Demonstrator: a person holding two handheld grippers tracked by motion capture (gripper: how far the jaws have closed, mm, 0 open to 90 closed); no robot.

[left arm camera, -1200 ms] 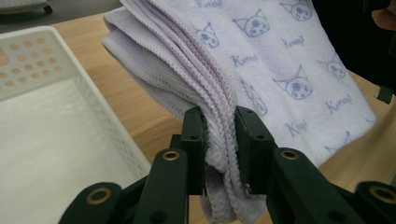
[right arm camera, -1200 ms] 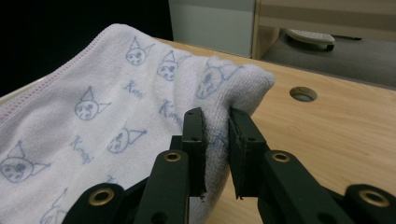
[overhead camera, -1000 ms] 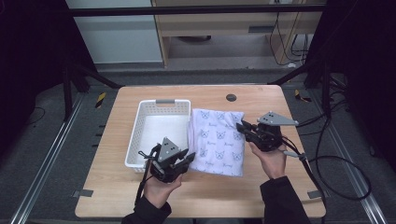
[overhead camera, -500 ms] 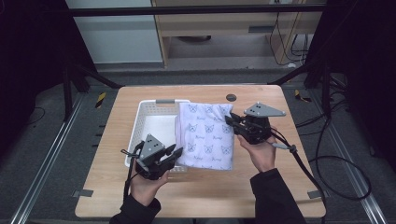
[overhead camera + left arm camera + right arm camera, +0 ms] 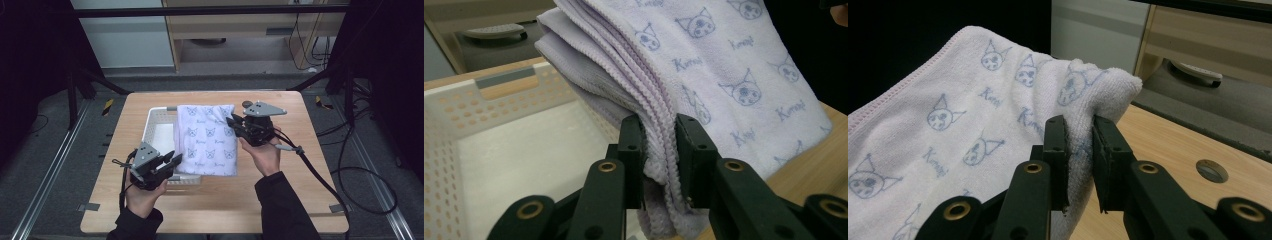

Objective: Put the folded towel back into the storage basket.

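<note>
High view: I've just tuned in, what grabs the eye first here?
A folded lilac towel printed with cat faces is held between both grippers, over the right half of a white perforated basket. The left gripper pinches its near corner, the right gripper its far right edge.

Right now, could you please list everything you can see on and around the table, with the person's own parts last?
Towel: one, pale lilac with a cat-face print, folded, held up over the basket's right side.
Basket: one, white, perforated walls, left of centre on the table.
Table: one, light wood.
Round disc: one, dark, set in the tabletop at the far edge.
Left gripper: one, black, shut on the towel's near edge.
Right gripper: one, black, shut on the towel's far corner.
Hands: two, left hand and right hand, dark sleeves, each holding a gripper.
</note>
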